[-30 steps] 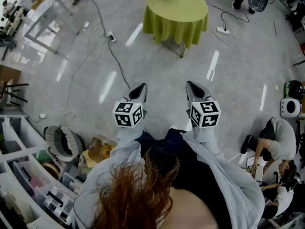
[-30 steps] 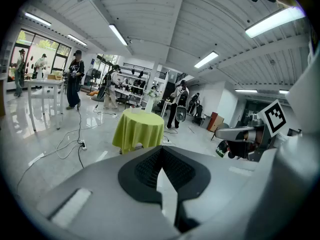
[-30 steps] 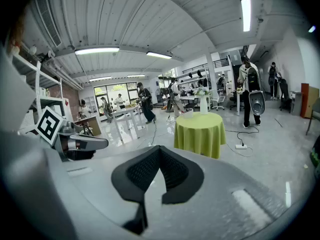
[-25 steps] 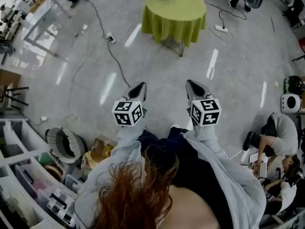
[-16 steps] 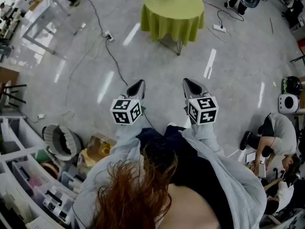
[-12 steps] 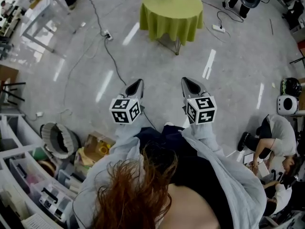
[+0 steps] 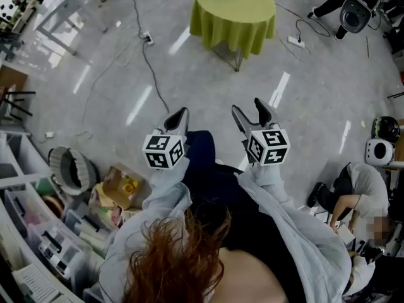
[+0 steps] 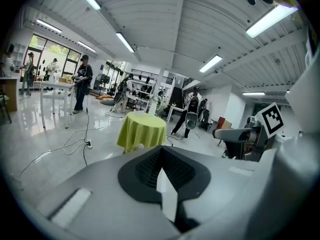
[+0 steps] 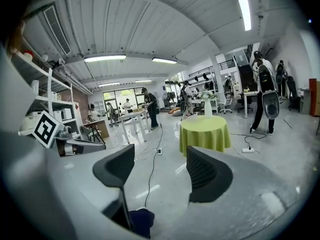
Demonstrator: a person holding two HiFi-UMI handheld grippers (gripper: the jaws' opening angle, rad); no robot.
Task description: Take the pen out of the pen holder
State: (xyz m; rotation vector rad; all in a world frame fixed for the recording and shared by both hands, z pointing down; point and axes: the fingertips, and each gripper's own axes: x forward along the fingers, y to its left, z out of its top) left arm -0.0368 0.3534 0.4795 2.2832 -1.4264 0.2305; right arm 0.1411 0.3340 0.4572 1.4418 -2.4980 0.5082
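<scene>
Nothing is done yet: left tongs (image 7: 179, 117) closed and empty, right tongs (image 7: 249, 110) just opening, empty; green counter (image 7: 235, 10) lies far off.

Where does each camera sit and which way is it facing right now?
Head view: on the person's head, looking steeply down; hair, sleeves, left gripper and right gripper show.
Left gripper view: on the left gripper, facing the green-clothed table; its jaws are together.
Right gripper view: on the right gripper, facing that table; its jaws have just been opening, nothing between them.
Shared: both gripper views show the table.
</scene>
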